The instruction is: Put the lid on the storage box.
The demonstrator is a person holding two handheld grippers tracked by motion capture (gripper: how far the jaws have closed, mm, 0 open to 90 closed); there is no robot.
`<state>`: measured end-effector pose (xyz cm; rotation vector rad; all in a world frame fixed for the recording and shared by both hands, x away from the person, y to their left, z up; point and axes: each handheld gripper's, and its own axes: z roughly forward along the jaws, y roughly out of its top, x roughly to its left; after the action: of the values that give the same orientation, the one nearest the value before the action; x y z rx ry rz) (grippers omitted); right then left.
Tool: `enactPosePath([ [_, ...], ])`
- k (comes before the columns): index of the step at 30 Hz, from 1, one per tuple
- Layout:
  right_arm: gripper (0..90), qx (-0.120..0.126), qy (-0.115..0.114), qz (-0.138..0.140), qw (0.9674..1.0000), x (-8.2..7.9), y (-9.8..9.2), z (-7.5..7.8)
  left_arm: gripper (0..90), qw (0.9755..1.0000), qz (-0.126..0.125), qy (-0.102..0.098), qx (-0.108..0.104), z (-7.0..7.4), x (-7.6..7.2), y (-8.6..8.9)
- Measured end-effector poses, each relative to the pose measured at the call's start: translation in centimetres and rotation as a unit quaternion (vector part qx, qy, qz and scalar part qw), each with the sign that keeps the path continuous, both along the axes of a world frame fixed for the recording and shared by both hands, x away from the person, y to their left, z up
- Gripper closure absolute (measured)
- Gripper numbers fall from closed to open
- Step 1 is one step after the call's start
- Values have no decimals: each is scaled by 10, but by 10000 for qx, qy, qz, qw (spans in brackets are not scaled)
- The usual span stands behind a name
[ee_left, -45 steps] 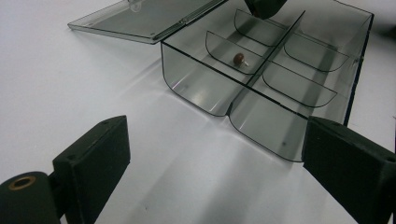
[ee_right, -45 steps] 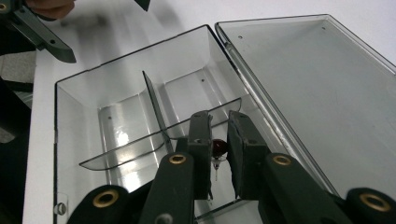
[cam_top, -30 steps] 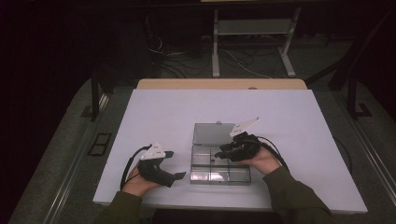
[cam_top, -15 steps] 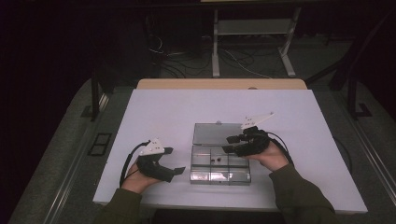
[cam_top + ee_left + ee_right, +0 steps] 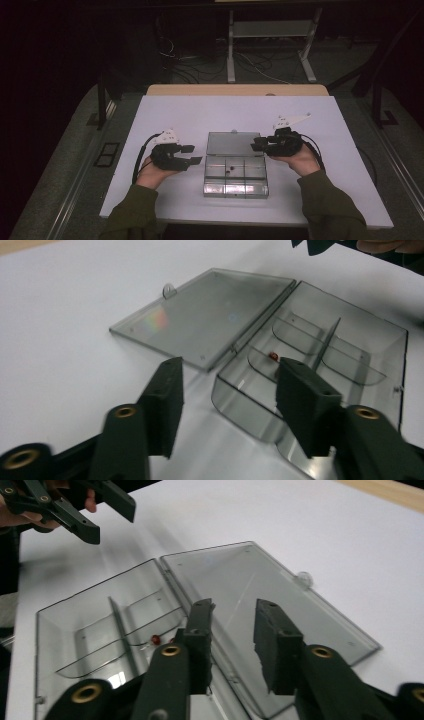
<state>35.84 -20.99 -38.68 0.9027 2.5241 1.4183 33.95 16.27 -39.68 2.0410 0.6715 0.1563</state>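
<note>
On white counter point(image 5: 175, 115): clear compartment box point(image 5: 235, 172) lying open, lid point(image 5: 232, 144) folded flat away from person.

Flanked by left claw point(image 5: 192, 155) and right claw point(image 5: 256, 145), both spread and empty, probably poised for picking; small red bead point(image 5: 273, 356) resting inside a compartment near the hinge.

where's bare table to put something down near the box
Free: the white table beyond the open lid, and its far corners. Crowded: either side of the clear compartment box, where the left tongs and right tongs sit.
</note>
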Motion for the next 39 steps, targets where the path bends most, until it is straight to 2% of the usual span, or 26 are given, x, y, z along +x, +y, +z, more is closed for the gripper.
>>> enactPosePath([
  [7, 789, 14, 69, -275, 9996, 14, -13, -4, 673, 10000, 76, -21, -11, 8, 25, -12],
  [11, 833, -81, 144, -446, 9989, 22, -18, -10, 770, 9999, 39, -2, 146, 5, 38, -21],
  [14, 872, -136, 229, -573, 9980, 27, -20, -15, 844, 9998, 41, 72, 163, 1, 48, -26],
  [16, 888, -160, 206, -643, 9976, 29, -22, -17, 885, 9996, 58, 114, 263, -2, 54, -29],
  [21, 889, -154, 287, -759, 9966, 33, -28, -23, 892, 9993, 210, 146, 286, -11, 61, -33],
  [27, 888, -320, 468, -791, 9953, 35, -30, -38, 892, 9968, 316, 320, 656, -25, 66, -29],
  [30, 888, -395, 544, -811, 9944, 35, -31, -44, 892, 9958, 394, 474, 681, -33, 67, -26],
  [35, 888, -514, 636, -786, 9935, 34, -32, -52, 891, 9939, 368, 660, 797, -40, 70, -26],
  [39, 888, -529, 764, -825, 9923, 36, -33, -56, 892, 9926, 353, 721, 911, -44, 70, -29],
])
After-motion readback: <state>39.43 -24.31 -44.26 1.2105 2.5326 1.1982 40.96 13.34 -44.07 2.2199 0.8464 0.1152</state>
